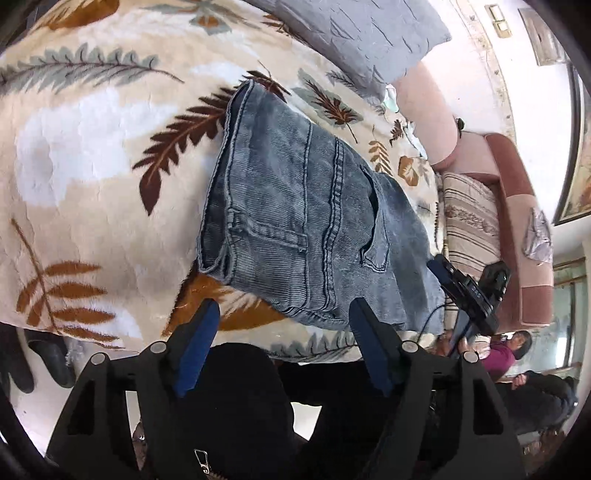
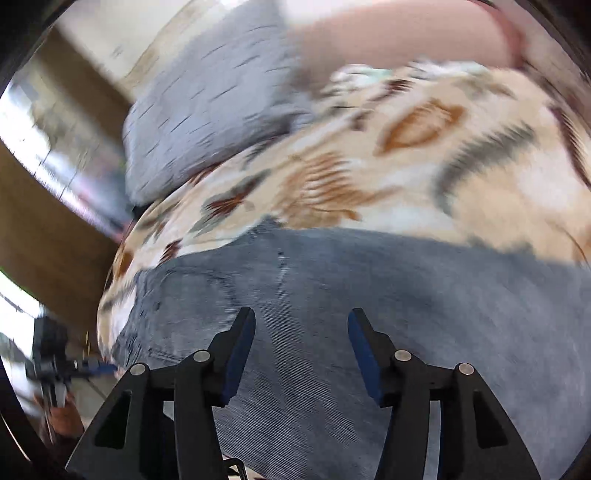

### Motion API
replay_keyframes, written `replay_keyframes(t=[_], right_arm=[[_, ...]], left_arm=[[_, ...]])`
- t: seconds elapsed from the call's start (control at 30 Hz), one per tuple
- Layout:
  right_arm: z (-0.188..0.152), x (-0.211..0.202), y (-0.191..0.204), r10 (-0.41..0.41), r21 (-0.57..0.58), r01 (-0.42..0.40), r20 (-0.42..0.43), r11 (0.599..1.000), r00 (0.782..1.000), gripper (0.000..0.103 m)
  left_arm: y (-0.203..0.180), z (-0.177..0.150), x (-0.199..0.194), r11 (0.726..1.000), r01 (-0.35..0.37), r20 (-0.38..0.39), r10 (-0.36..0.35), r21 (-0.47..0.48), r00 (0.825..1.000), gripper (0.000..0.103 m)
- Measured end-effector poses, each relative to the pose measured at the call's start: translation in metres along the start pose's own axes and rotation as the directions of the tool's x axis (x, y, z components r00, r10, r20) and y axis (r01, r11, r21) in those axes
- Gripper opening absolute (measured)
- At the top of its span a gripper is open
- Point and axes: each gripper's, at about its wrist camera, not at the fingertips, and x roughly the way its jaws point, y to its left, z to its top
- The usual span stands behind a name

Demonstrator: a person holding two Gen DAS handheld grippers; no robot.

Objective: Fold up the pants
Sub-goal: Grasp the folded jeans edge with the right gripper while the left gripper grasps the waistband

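The folded grey-blue jeans [image 1: 306, 221] lie on a leaf-patterned blanket [image 1: 92, 147], back pocket and seams facing up. My left gripper [image 1: 284, 306] is open and empty, hovering at the near edge of the jeans. My right gripper [image 2: 301, 314] is open and empty just above the jeans [image 2: 351, 295]; that view is motion-blurred. The right gripper also shows in the left wrist view [image 1: 469, 288] at the right end of the jeans.
A grey pillow [image 1: 354, 33] lies at the far side of the blanket, also in the right wrist view [image 2: 207, 110]. A pink sofa arm [image 1: 517, 221] and striped cushion [image 1: 469, 225] are to the right. A person [image 1: 513, 350] sits beyond. Dark shoes [image 1: 48, 362] stand on the floor.
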Motion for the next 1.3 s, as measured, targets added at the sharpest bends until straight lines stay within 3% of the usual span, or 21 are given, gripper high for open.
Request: replay_keyframes(t=[0.13, 0.23, 0.3, 0.37, 0.5, 0.57, 0.6, 0.63, 0.67, 0.7, 0.73, 0.8, 0.93, 1.07, 1.2, 1.3], right_arm=[[-0.005, -0.049, -0.053, -0.09, 0.1, 0.081, 0.089, 0.992, 0.992, 0.056], [-0.008, -0.095, -0.108, -0.206, 0.213, 0.168, 0.169, 0.963, 0.964, 0.064], [-0.009, -0.12, -0.148, -0.301, 0.29, 0.239, 0.195, 0.927, 0.933, 0.064], [-0.008, -0.13, -0.178, -0.352, 0.348, 0.273, 0.188, 0.897, 0.917, 0.064], [0.003, -0.119, -0.218, -0.354, 0.391, 0.278, 0.137, 0.878, 0.925, 0.064], [0.012, -0.1, -0.224, -0.357, 0.363, 0.297, 0.11, 0.883, 0.928, 0.064], [0.017, -0.091, -0.225, -0.349, 0.338, 0.3, 0.095, 0.892, 0.932, 0.05], [0.021, -0.08, -0.221, -0.351, 0.284, 0.32, 0.063, 0.904, 0.934, 0.019], [0.026, -0.073, -0.211, -0.423, 0.199, 0.409, 0.031, 0.891, 0.906, 0.015], [0.03, -0.075, -0.2, -0.45, 0.135, 0.44, 0.054, 0.888, 0.891, 0.013], [0.033, -0.086, -0.191, -0.434, 0.109, 0.423, 0.114, 0.9, 0.894, 0.013], [0.038, -0.1, -0.188, -0.49, 0.108, 0.478, 0.174, 0.871, 0.854, 0.012], [0.033, -0.07, -0.221, -0.534, 0.144, 0.525, 0.032, 0.839, 0.845, 0.012], [0.022, -0.092, -0.219, -0.48, 0.246, 0.445, 0.1, 0.861, 0.872, 0.021], [-0.001, -0.127, -0.209, -0.413, 0.293, 0.355, 0.164, 0.888, 0.896, 0.052], [-0.036, -0.155, -0.196, -0.385, 0.319, 0.314, 0.191, 0.894, 0.903, 0.056]], left_arm=[[-0.042, 0.009, -0.024, 0.989, -0.037, 0.073, 0.027, 0.142, 0.997, 0.072], [-0.062, 0.023, -0.022, 0.973, -0.115, 0.104, 0.096, 0.201, 0.99, 0.075], [-0.06, 0.041, -0.01, 0.97, -0.163, 0.097, 0.147, 0.183, 0.984, 0.075], [-0.046, 0.06, 0.006, 0.973, -0.195, 0.072, 0.187, 0.126, 0.98, 0.075], [-0.019, 0.089, 0.055, 0.976, -0.217, -0.051, 0.216, -0.013, 0.975, 0.075], [-0.02, 0.09, 0.069, 0.969, -0.248, -0.063, 0.247, -0.016, 0.967, 0.074], [-0.024, 0.089, 0.071, 0.964, -0.267, -0.055, 0.266, -0.007, 0.962, 0.074], [-0.03, 0.088, 0.072, 0.959, -0.282, -0.045, 0.282, 0.006, 0.958, 0.074], [-0.036, 0.087, 0.069, 0.959, -0.282, -0.035, 0.283, 0.02, 0.958, 0.074], [-0.042, 0.086, 0.066, 0.962, -0.269, -0.022, 0.27, 0.039, 0.963, 0.074], [-0.048, 0.085, 0.062, 0.962, -0.267, -0.005, 0.268, 0.059, 0.963, 0.074], [-0.054, 0.086, 0.062, 0.949, -0.3, 0.024, 0.299, 0.094, 0.954, 0.074], [-0.044, 0.098, 0.083, 0.933, -0.357, -0.022, 0.358, 0.055, 0.933, 0.071], [-0.043, 0.094, 0.074, 0.938, -0.343, -0.011, 0.344, 0.052, 0.939, 0.07], [-0.044, 0.078, 0.046, 0.957, -0.284, -0.006, 0.285, 0.064, 0.958, 0.07], [-0.044, 0.05, 0.021, 0.976, -0.201, -0.003, 0.202, 0.087, 0.979, 0.07]])
